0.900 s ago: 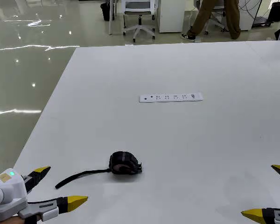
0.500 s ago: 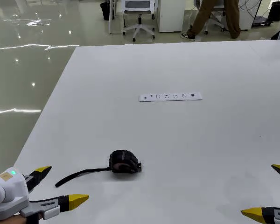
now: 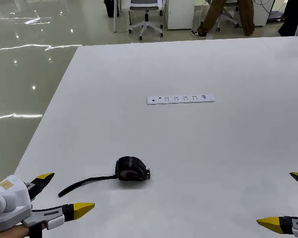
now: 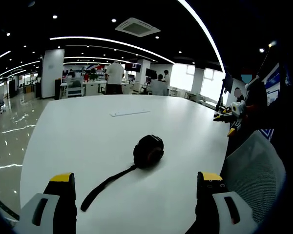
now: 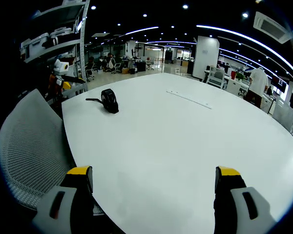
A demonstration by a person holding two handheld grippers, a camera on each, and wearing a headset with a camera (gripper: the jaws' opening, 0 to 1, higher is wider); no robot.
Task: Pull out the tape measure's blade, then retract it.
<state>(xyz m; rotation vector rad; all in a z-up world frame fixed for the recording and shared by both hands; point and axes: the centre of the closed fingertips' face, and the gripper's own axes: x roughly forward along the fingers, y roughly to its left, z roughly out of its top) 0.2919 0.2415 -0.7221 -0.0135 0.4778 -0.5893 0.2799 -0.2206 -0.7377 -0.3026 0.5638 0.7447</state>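
Nothing on the white table point(image 3: 198, 144) has shifted since the earlier frames; only your headset view has tipped slightly. Your left gripper point(image 3: 65, 192), jaws wide apart and empty, hovers near the tape measure point(image 3: 132, 168), whose black strap point(image 3: 84, 183) trails toward it. Your right gripper point(image 3: 282, 199), likewise spread and empty, sits well apart.
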